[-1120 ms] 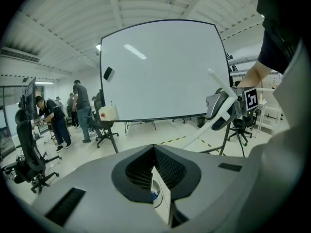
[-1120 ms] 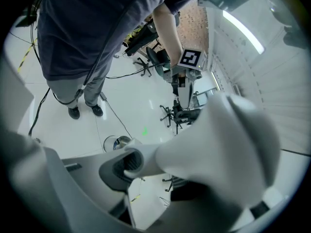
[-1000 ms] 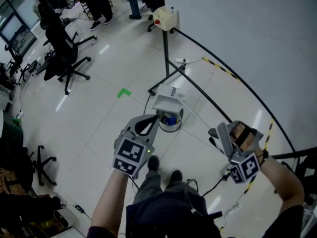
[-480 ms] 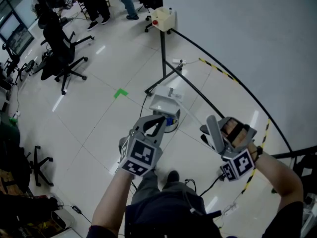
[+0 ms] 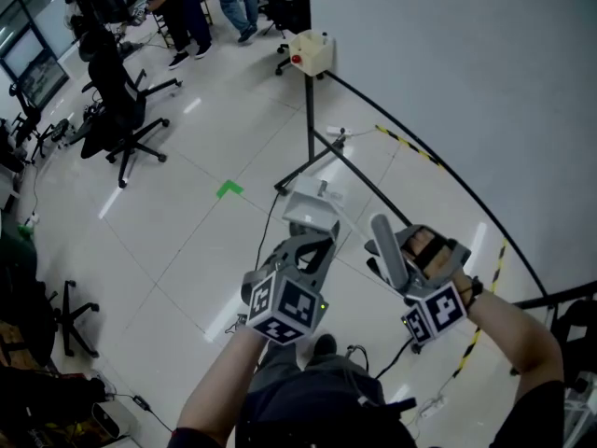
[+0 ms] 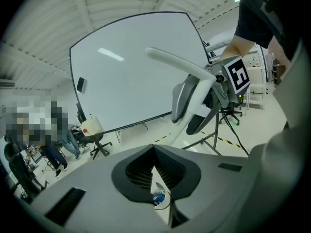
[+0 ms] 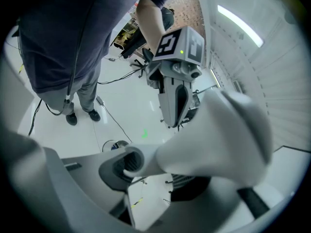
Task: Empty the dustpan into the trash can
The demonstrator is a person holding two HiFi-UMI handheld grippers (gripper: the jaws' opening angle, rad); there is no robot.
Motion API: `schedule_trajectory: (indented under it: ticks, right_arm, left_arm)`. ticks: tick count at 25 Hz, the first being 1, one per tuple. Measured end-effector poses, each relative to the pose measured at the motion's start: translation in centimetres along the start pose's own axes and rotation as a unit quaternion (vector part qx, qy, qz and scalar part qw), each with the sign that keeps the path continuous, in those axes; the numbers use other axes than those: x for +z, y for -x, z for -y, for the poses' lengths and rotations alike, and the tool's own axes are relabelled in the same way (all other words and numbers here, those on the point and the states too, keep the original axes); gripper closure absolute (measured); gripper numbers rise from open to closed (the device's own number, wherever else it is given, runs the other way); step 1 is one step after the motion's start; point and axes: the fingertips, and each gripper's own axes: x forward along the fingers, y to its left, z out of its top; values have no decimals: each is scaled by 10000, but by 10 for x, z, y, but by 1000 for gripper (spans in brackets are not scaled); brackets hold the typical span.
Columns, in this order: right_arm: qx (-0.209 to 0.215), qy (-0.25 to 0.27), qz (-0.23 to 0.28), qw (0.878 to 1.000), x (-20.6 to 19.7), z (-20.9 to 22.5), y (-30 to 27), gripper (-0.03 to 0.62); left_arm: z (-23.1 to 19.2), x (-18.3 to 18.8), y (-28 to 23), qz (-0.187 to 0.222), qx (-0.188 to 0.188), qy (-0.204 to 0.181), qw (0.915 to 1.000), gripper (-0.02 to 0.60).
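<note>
My right gripper [image 5: 399, 250] is shut on the dustpan's pale handle [image 5: 382, 241], whose end sticks up past the jaws. In the right gripper view the handle end [image 7: 132, 162] lies between the pads and the pale dustpan body [image 7: 218, 130] fills the right. My left gripper [image 5: 315, 239] hangs just left of it, fingertips together, nothing in them. The small round trash can [image 6: 160, 198], with something blue inside, shows through the left jaws' gap. In the head view only the can's raised white lid [image 5: 312, 208] is visible; the left gripper hides the rest.
A black tripod stand [image 5: 310, 129] carries a cream box with a red button [image 5: 312, 52] beside the white wall [image 5: 466, 63]. Black cable and yellow-black tape [image 5: 410, 143] cross the floor. Office chairs [image 5: 121, 110] and people stand far left. A green mark [image 5: 229, 189] lies near the can.
The left gripper has moved right and lower in the head view, rolled, and now covers the trash can. The right gripper with the dustpan has moved left, closer to the left one.
</note>
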Motion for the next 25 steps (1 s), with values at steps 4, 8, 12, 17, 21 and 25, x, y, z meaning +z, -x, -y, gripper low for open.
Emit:
schedule_trajectory:
  ticks: [4,8,12,17,21,25]
  right_arm:
    - [-106,-349,-62,9993,-10,21,-8,408]
    - [-166,-611,-122,9979,-18,41,-15,408]
    - [-221,-1033,-254,9941,-28,65,-19,408]
    - [-258,-1373,-454,9891,-38,89,-32,408]
    - [-253,-1715,-592,9831,-42,106,-38,408]
    - [-255,-1942,-686,9782,-44,115,-43,408]
  left_arm:
    - [-12,3,0,28,41,25,10000,583]
    - [-28,11,0,144,86,93,9998,583]
    - [-46,22,-1,327,74,96,9994,583]
    - [-70,31,-8,526,-62,22,9986,583]
    - [-90,36,-9,661,-190,-5,9976,583]
    - [-106,36,-11,739,-317,35,9968,583]
